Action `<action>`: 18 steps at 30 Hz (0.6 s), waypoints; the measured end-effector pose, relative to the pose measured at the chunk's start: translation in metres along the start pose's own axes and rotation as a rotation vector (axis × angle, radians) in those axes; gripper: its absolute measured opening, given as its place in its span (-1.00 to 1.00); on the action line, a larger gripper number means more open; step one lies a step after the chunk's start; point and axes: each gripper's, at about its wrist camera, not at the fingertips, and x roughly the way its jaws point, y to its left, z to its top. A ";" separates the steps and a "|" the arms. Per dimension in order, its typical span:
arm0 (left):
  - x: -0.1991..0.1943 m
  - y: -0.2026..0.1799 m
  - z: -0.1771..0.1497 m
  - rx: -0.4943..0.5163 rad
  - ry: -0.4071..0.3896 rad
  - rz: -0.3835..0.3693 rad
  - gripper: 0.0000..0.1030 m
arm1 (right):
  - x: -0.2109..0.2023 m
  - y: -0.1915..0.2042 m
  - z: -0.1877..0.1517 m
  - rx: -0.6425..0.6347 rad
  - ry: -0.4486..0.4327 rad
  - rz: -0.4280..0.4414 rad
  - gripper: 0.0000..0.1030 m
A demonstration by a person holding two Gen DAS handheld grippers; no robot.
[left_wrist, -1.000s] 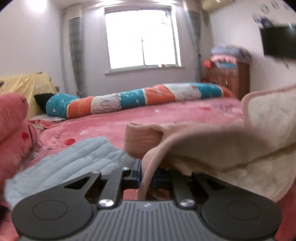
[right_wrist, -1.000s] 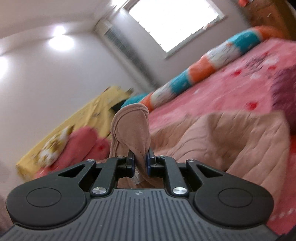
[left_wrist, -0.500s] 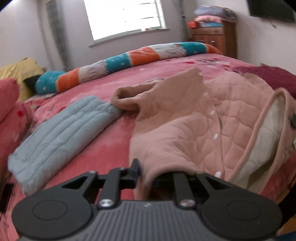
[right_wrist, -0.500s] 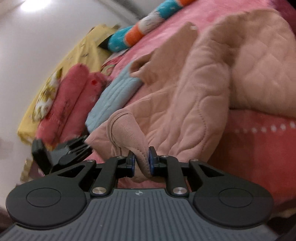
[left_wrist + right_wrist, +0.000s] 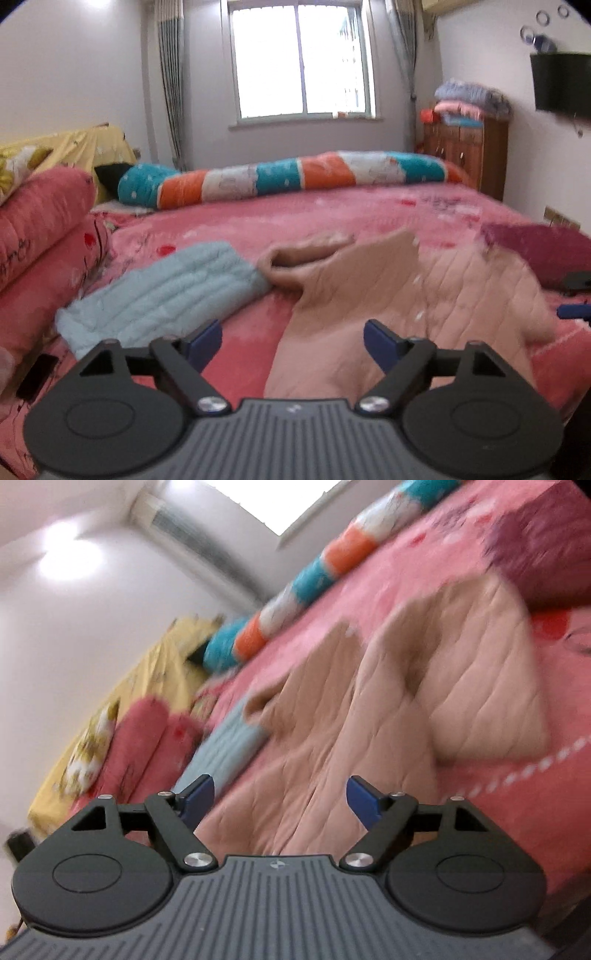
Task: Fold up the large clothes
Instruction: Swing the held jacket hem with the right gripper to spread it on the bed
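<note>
A quilted beige-pink jacket (image 5: 413, 302) lies spread on the pink bed (image 5: 314, 218), its near hem close to the bed's front edge. It also shows in the right wrist view (image 5: 369, 716), tilted. My left gripper (image 5: 293, 341) is open and empty just above the jacket's near left edge. My right gripper (image 5: 280, 799) is open and empty over the jacket's near part. The right gripper's blue fingertip (image 5: 572, 311) shows at the left view's right edge.
A folded light blue quilted garment (image 5: 162, 291) lies left of the jacket. A dark magenta cloth (image 5: 543, 251) lies at the right. A long striped bolster (image 5: 288, 177) crosses the far side. Pink rolled bedding (image 5: 40, 236) is at the left. A wooden cabinet (image 5: 465, 151) stands beyond.
Both grippers have opened and let go of the jacket, which now lies flat on the bed. Both grippers have lifted back a little.
</note>
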 end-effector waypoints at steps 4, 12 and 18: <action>0.000 -0.015 0.007 -0.009 -0.028 -0.042 0.78 | -0.019 -0.025 0.009 0.102 -0.163 -0.164 0.97; 0.039 -0.066 0.006 -0.041 0.011 -0.156 0.78 | -0.008 -0.106 0.026 0.298 -0.266 -0.350 1.00; 0.068 -0.105 0.000 -0.042 0.060 -0.225 0.78 | 0.024 -0.152 0.032 0.417 -0.208 -0.256 0.99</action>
